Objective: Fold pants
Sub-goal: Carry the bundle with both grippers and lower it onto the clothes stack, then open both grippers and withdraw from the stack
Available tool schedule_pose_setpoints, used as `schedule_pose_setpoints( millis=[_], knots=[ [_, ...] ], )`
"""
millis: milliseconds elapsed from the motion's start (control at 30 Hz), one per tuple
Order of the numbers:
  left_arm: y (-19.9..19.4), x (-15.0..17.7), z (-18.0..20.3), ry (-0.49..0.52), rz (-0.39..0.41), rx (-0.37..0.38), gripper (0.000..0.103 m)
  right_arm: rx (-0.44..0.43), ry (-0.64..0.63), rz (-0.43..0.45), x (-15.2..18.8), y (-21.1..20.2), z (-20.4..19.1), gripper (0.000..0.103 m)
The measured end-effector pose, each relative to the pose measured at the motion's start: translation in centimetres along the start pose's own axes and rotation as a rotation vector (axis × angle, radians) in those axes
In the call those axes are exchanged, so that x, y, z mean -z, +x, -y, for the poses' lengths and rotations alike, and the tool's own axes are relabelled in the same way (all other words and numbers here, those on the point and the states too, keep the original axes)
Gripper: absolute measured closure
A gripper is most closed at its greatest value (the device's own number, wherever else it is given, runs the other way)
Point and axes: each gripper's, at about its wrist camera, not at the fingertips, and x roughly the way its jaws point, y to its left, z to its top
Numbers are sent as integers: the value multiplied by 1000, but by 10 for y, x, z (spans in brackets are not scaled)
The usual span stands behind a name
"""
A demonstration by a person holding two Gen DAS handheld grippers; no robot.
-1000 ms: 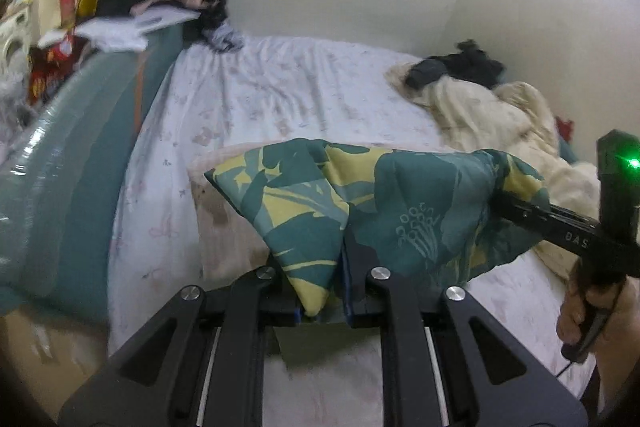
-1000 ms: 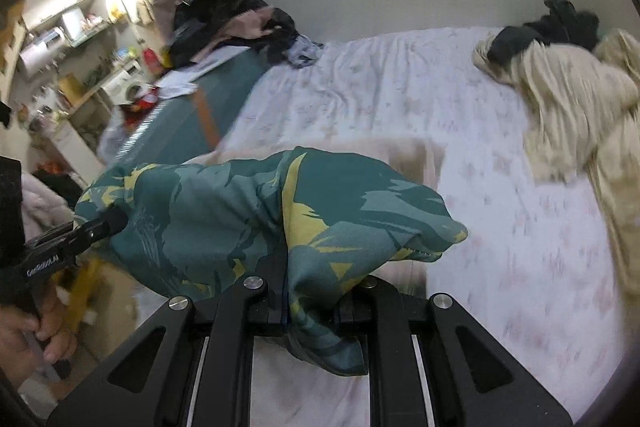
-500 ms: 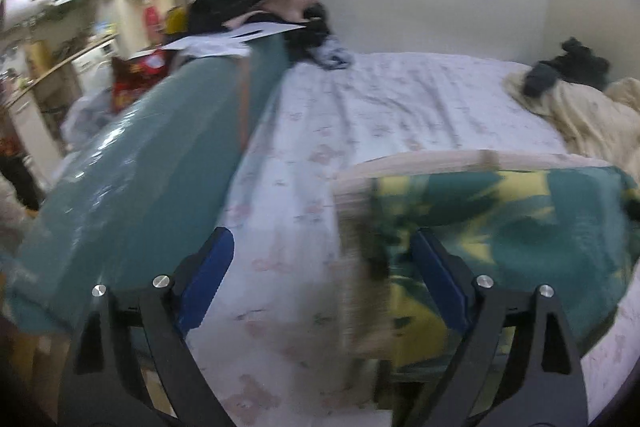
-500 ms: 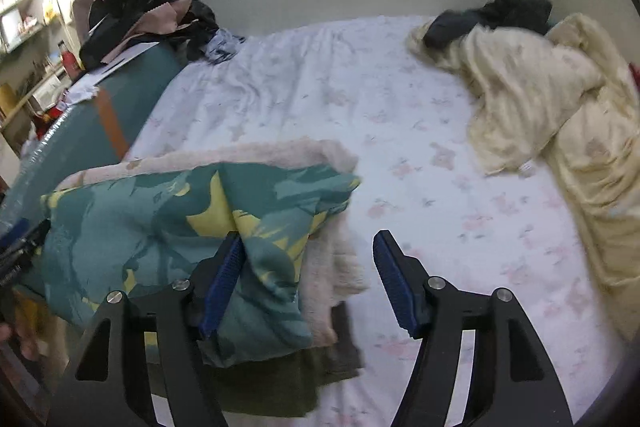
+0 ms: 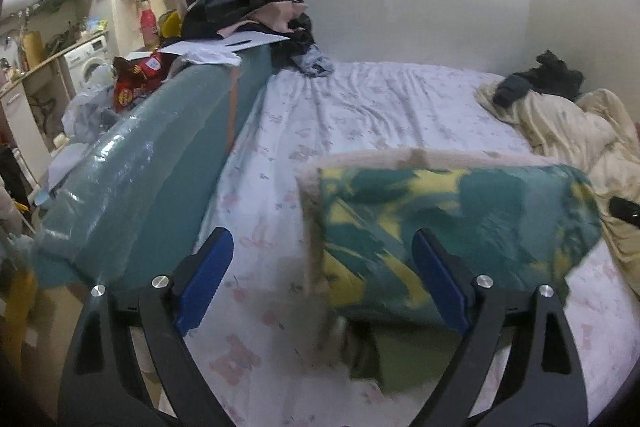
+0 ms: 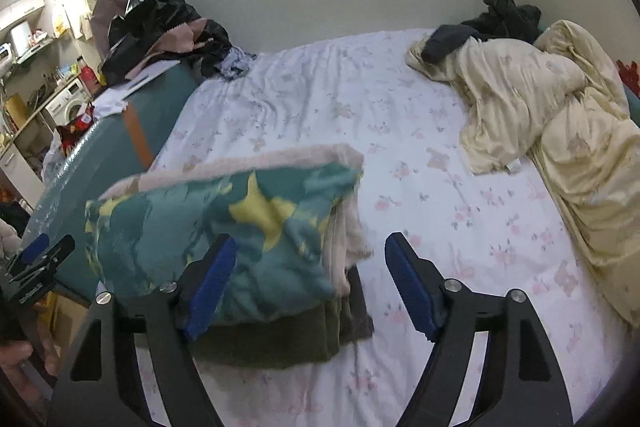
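Nearest you, your left gripper [image 5: 320, 291] has its jaws wide apart with nothing between them but the bed sheet; only the right blue pad overlaps the near edge of the folded pants [image 5: 452, 223]. Your right gripper [image 6: 310, 287] has just been opening its jaws, which now stand apart and empty, its left pad in front of the pants [image 6: 208, 227] and its right pad over bare sheet. The pants, a teal and yellow print, lie folded on top of a small stack: a pale fleecy piece [image 6: 344, 211] directly beneath and a dark olive one [image 6: 280, 343] at the bottom, all resting on the near part of the bed [image 6: 420, 155]. Expect the cloth to be light, soft and floppy; it will sag and unfold if you lift it from one point, so if it needs squaring, pinch through all layers at the two near corners and keep both hands level. Take care not to catch the fleecy layer underneath. To your left runs the teal padded bed side [image 5: 160, 163], close to the stack. Further off on the right lies a rumpled cream blanket [image 6: 552, 115] with dark clothes [image 6: 500, 19] on it, well apart from the pants. At the far left corner, more dark garments [image 5: 244, 3] are heaped.
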Motion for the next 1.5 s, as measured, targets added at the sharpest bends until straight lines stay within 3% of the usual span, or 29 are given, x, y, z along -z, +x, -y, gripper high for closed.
schedule_pose_setpoints(
  millis=[400,500,667,867,933,1000,1100,1233,1400,1500],
  knots=[
    [-34,13,2,3,30,9,14,-17,-35,20,25,-23,-16,24],
    [-36,23,8,13,13,12,14,24,-48,-28,37,-21,-21,24],
    [-16,35,26,71,28,-34,14,116,-83,-66,55,2,-32,24],
    [32,31,27,66,-50,-86,14,170,-50,-111,53,53,-25,29],
    [40,29,21,60,-33,-123,13,192,-42,-83,50,60,-21,29],
    [55,28,14,52,-71,-162,13,239,-26,-41,45,64,-14,29],
    [71,28,6,12,-135,-121,14,172,29,-101,43,83,-2,29],
    [64,27,8,67,-92,-134,14,154,1,-63,41,72,-3,29],
    [47,31,-6,-1,-72,-106,14,96,33,6,40,42,8,27],
    [30,33,-8,-3,-42,-88,14,91,28,5,41,33,10,27]
  ],
)
